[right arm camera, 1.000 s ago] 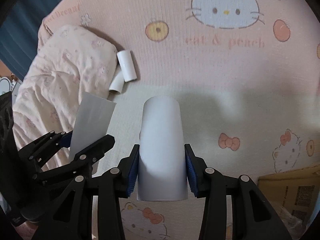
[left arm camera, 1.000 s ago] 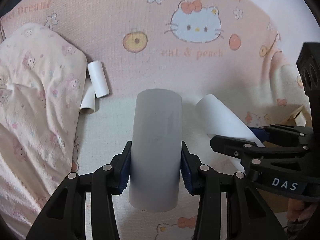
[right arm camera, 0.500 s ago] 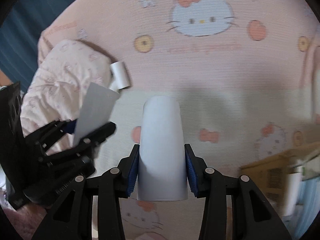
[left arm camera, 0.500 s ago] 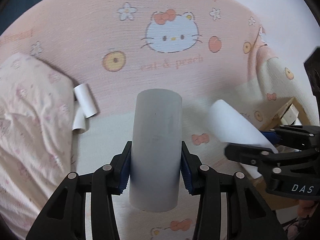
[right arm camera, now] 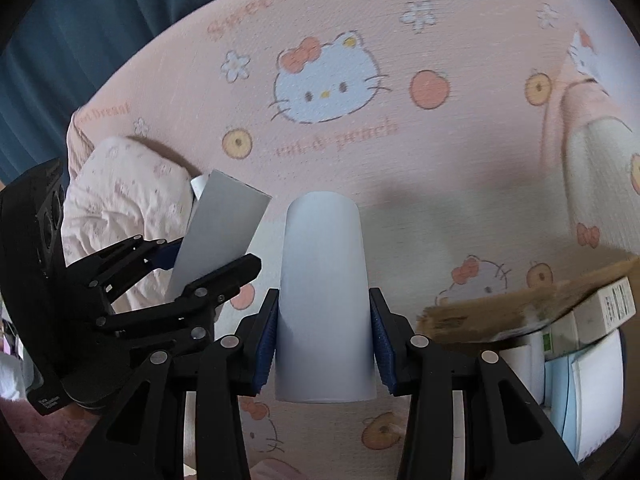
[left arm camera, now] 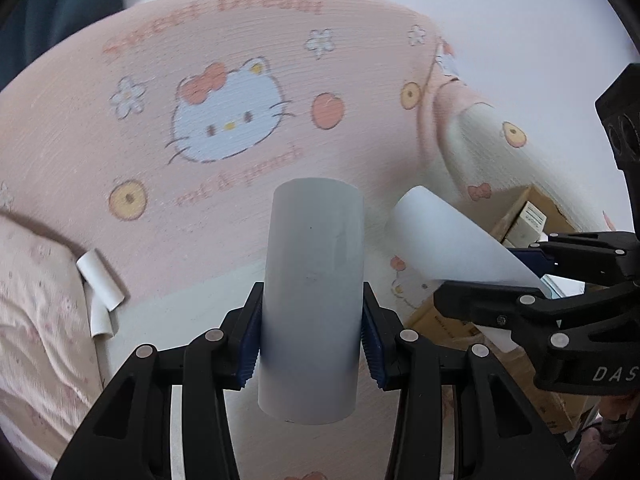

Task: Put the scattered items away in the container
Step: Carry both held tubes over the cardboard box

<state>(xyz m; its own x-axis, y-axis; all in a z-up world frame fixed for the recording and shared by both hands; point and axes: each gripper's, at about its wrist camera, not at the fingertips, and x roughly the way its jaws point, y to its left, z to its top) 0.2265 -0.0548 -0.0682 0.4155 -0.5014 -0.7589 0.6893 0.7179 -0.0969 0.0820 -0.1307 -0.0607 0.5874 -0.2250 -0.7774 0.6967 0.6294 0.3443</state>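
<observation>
Both grippers are held side by side above the pink printed bedsheet (left arm camera: 240, 80), angled steeply downward. Left gripper (left arm camera: 312, 340) is clamped on a grey-white tube (left arm camera: 312, 280), gripped at its sides by the blue pads. Right gripper (right arm camera: 322, 344) is clamped likewise on a white roll (right arm camera: 324, 280). Two small rolls (left arm camera: 100, 284) are seen lying far left beside a pillow (left arm camera: 36, 320). An open cardboard box (right arm camera: 520, 308) sits at the right edge of the bed.

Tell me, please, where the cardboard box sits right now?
In the right wrist view the cardboard box sits at the lower right, beside the pink bedsheet; in the left wrist view it lies behind the right gripper.
</observation>
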